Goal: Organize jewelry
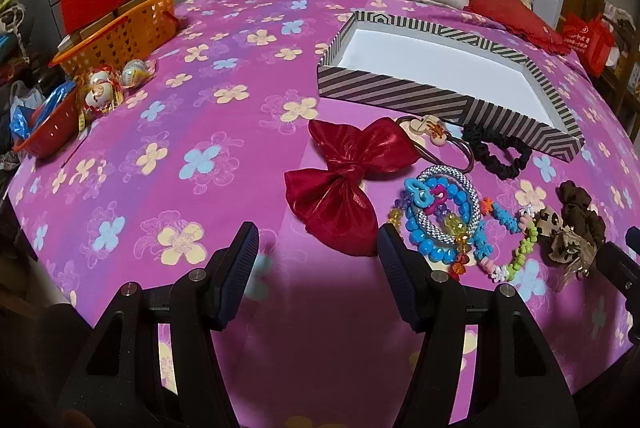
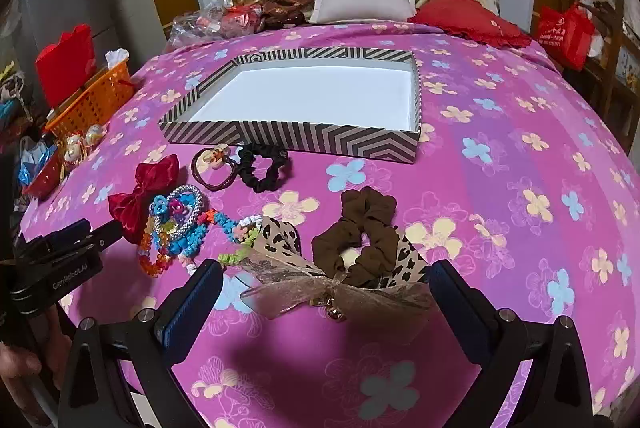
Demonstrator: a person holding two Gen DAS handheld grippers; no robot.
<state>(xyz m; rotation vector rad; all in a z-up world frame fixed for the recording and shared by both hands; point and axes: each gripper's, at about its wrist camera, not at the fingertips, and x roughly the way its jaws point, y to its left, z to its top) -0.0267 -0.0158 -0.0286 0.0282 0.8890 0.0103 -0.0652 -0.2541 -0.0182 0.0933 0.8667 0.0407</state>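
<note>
Between right claw (image 2: 326,302) fingers: leopard bow (image 2: 340,268), ungripped.

Pink bedspread (image 2: 500,156) with cream and blue flowers; black-and-cream striped box (image 2: 296,138), white inside; shiny red bow (image 1: 344,184); brown scrunchie (image 2: 360,232); leopard-print bow (image 2: 280,238).

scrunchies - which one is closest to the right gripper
The brown scrunchie, lying just ahead of the open right gripper against the leopard-print bow. The black scrunchie lies farther off, beside the striped box.
</note>
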